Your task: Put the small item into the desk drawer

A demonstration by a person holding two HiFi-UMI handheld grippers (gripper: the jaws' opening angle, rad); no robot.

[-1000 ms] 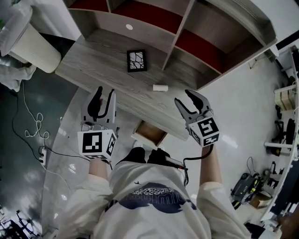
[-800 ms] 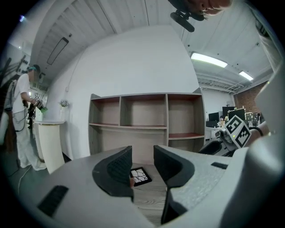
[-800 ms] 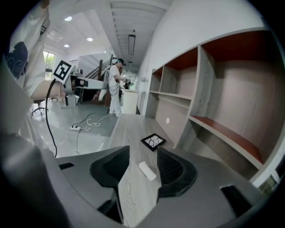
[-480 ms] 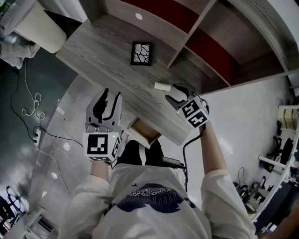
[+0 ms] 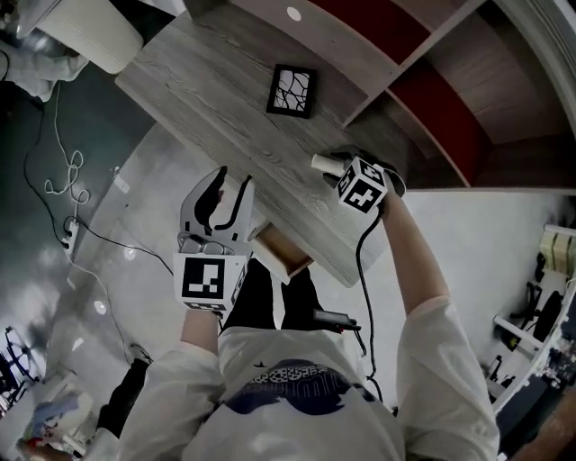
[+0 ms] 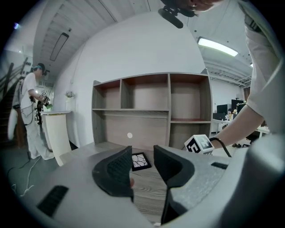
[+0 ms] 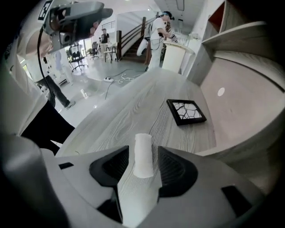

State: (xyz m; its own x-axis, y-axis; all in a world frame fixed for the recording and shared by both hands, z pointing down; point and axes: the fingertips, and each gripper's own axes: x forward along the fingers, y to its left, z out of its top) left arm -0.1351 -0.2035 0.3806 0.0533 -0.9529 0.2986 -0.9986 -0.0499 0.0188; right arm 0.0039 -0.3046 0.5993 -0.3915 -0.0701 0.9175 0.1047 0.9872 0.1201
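Note:
The small item, a white roll (image 5: 322, 163), lies on the grey wooden desk (image 5: 207, 81) near the shelf divider. My right gripper (image 5: 337, 169) is down at it. In the right gripper view the white roll (image 7: 143, 155) lies lengthwise between the two jaws of the right gripper (image 7: 143, 168), which is open, with a slim gap on each side. The desk drawer (image 5: 281, 253) is pulled out under the desk's front edge. My left gripper (image 5: 227, 200) hovers open and holding nothing by the front edge, left of the drawer. In its own view the left gripper (image 6: 142, 168) faces the desk top.
A black framed picture (image 5: 292, 90) lies flat on the desk beyond the roll. A shelf unit (image 5: 423, 99) rises at the desk's back. A white pedestal (image 5: 90, 27) stands at the desk's left end. Cables (image 5: 63, 180) trail on the floor. A person (image 6: 31, 116) stands far left.
My right gripper has moved forward over the desk to the white roll, and its jaws now flank it. The left gripper has stayed by the desk's front edge.

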